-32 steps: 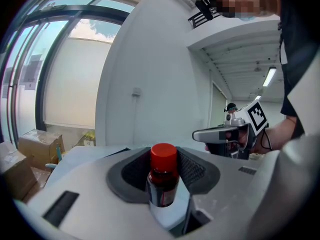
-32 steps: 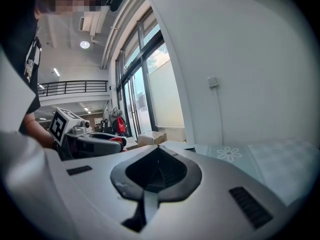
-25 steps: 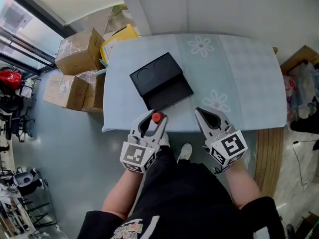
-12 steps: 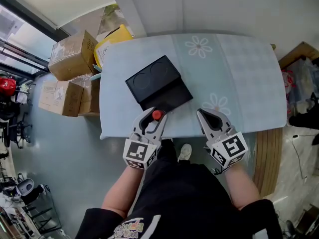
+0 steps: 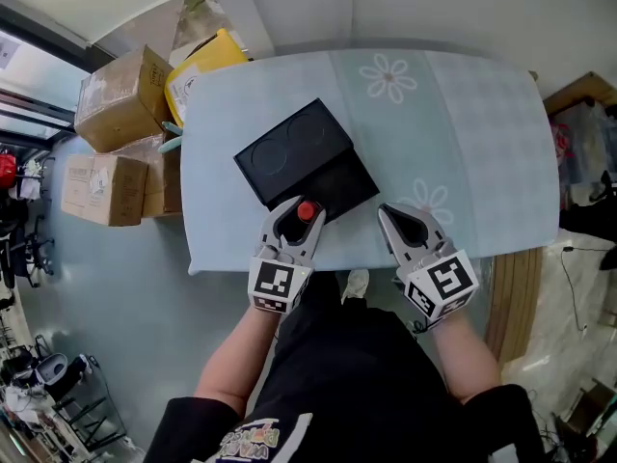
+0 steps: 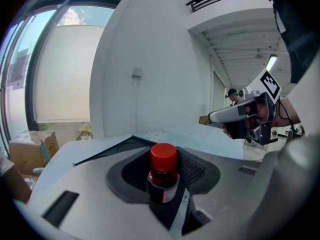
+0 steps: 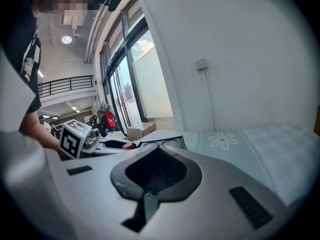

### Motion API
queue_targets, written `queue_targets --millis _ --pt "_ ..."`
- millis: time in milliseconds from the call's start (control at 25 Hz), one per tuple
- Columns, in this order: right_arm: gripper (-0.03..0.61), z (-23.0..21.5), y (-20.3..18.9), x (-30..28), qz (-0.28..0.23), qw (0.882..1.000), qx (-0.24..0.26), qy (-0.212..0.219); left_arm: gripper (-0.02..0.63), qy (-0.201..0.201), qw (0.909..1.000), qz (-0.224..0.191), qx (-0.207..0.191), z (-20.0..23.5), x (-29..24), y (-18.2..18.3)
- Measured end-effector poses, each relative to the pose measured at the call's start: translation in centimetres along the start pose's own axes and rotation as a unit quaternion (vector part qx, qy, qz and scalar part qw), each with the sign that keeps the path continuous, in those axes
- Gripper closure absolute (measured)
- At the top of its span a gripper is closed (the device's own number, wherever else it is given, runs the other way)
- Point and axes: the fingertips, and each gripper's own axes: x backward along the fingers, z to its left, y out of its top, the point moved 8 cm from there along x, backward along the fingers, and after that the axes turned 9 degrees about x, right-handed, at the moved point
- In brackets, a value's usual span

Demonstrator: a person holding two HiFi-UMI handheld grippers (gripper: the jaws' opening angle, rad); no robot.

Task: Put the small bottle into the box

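The small bottle point(image 5: 307, 210), dark with a red cap, stands upright between the jaws of my left gripper point(image 5: 296, 214), which is shut on it. In the left gripper view the bottle point(image 6: 163, 176) fills the middle. It hangs over the near edge of the open black box point(image 5: 304, 167), whose lid shows two round recesses. The box lies on the pale blue flowered table point(image 5: 463, 143). My right gripper point(image 5: 389, 217) hovers over the table's front edge, right of the box, shut with nothing in it point(image 7: 159, 156).
Cardboard boxes point(image 5: 111, 99) and a yellow carton point(image 5: 198, 61) sit on the floor left of the table. A wooden board point(image 5: 501, 297) lies on the floor at the right. The person's legs and a shoe point(image 5: 357, 285) are just below the table's front edge.
My left gripper has carried the bottle forward, from off the table's front edge to over the near edge of the box. The right gripper has hardly moved.
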Motion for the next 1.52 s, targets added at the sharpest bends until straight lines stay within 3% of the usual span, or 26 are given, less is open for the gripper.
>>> queue_targets --millis 720,1520 --pt "0.569 -0.6 -1.6 -5.3 0.041 0.999 -0.018 0.017 0.456 -0.011 0.9989 0.044 -0.006 3.0 -5.1 -3.6" --pt "0.569 -1.0 -2.2 -4.1 0.035 0.999 -0.023 0.011 0.436 -0.002 0.997 0.071 -0.03 2.1 -6.0 -5.4"
